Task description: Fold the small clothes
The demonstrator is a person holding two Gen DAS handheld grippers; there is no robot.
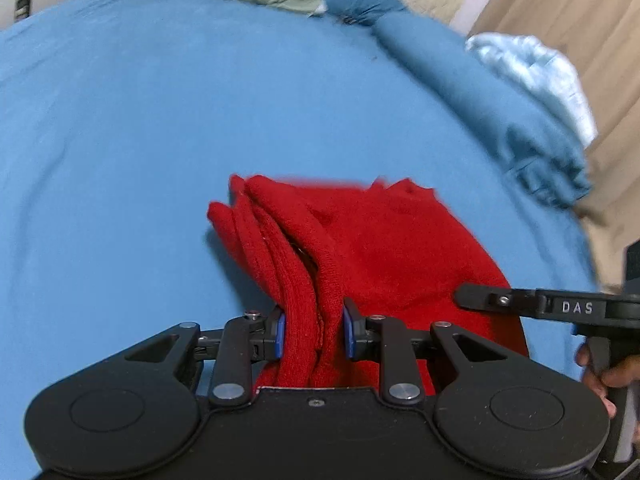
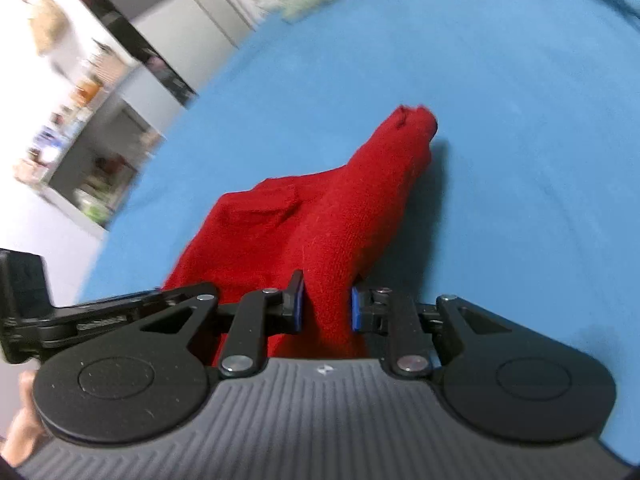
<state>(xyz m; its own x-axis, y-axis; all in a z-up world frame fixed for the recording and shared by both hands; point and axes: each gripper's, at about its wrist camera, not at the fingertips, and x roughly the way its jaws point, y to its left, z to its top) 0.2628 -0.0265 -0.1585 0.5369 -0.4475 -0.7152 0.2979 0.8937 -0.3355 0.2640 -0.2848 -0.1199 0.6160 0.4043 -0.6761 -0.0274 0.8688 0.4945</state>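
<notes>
One legible marking was present: the raised letters "DAS" stood on the black body of the right gripper (image 1: 472, 298), seen in the left wrist view, well to the right of the left gripper's fingers (image 1: 280, 330). Nothing else could be read.

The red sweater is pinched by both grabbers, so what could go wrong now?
1. The left gripper clamps several bunched layers of the red knit garment; one layer might slip out and spoil the fold.
2. The right gripper pinches a thick ridge, so the fabric could land creased on the blue sheet.
3. Pulling the two grippers apart might stretch the knit.
</notes>
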